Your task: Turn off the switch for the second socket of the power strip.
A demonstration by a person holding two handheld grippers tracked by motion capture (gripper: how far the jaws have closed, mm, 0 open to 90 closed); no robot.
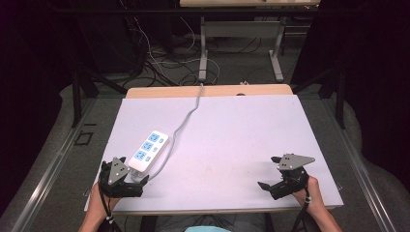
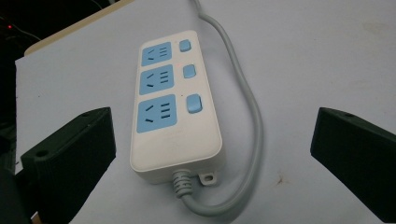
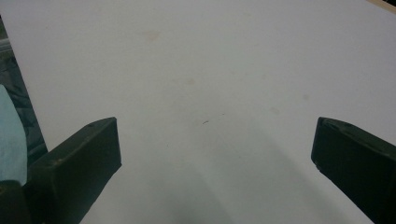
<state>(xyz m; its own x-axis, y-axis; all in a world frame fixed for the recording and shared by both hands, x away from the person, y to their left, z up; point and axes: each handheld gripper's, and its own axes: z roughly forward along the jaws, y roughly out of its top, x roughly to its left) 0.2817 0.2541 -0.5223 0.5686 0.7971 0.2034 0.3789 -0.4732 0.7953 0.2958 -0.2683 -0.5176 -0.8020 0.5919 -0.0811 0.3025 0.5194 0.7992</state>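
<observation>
The left tongs are standing apart at the near end of the power strip, lying on the tabletop with 3 sockets. Its cable is looping close, risking snagging. The right tongs are standing apart, empty.

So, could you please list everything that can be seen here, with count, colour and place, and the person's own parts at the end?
power strip: one, white with three blue sockets and three blue switches, left part of the table, lying flat just ahead of the left gripper
strip cable: one, grey, loops from the near end of the strip and runs over the far table edge
table: one, pale lilac-white top, wooden strip at the far edge
second table: one, grey legs, on the floor behind
floor cables: several, dark and white, behind the table
left gripper: one, black, near-left, jaws wide open
right gripper: one, black, near-right, jaws wide open
hands: two, at the near edge
</observation>
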